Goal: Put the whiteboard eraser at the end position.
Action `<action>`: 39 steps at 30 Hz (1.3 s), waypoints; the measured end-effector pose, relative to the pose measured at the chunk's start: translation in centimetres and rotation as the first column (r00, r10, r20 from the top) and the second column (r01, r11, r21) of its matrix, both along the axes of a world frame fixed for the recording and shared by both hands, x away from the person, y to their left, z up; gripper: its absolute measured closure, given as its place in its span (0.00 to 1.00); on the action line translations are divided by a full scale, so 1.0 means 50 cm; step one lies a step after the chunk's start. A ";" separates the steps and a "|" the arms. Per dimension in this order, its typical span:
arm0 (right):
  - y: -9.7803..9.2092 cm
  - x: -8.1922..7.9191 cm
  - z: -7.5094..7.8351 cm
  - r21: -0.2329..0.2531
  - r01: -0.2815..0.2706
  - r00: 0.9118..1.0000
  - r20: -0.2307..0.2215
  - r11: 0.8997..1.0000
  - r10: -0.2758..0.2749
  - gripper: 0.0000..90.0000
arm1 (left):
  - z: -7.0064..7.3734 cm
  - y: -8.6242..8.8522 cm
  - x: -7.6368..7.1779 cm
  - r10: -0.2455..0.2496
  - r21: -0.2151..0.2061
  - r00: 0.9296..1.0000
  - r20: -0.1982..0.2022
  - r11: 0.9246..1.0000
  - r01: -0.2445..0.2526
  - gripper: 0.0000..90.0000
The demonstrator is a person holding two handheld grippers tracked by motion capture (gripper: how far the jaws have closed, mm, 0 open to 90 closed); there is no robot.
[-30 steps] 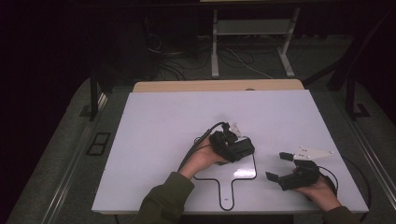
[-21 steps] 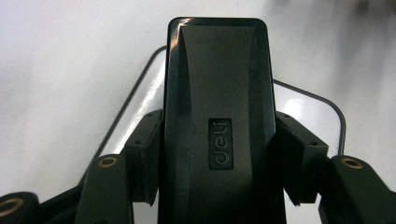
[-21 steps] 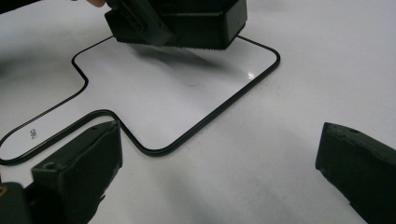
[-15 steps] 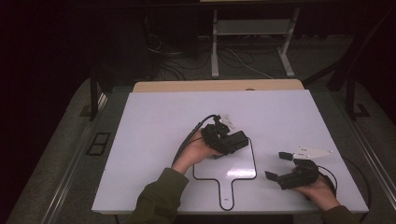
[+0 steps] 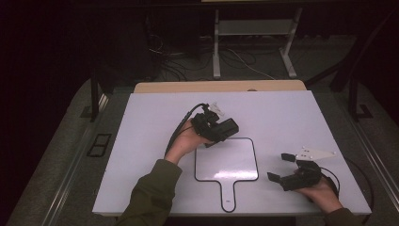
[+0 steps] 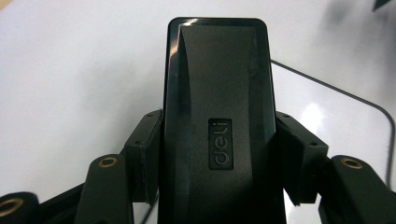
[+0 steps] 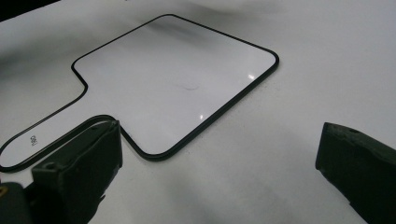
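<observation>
Left hand-held gripper (image 5: 225, 129), clamping the black eraser (image 6: 217, 116), has drifted leftward off the paddle whiteboard's (image 5: 227, 162) far-left corner, right hand-held gripper (image 5: 281, 167) idles wide; loose squeeze could drop it.

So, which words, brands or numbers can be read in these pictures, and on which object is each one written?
"deli": embossed label on the black whiteboard eraser, clamped in the left hand-held gripper.
Small dark print on the handle of the paddle-shaped whiteboard: too small and blurred to read.
</observation>
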State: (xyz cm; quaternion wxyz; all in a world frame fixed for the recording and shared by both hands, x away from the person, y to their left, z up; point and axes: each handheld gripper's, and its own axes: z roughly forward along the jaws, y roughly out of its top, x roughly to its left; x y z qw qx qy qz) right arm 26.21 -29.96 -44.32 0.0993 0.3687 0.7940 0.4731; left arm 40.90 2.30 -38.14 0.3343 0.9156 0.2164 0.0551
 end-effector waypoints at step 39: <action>-0.004 -0.002 0.003 0.023 -0.007 1.000 0.003 1.000 0.007 0.00 | -0.082 -0.038 0.198 0.111 0.071 0.994 -0.008 0.991 -0.110 0.44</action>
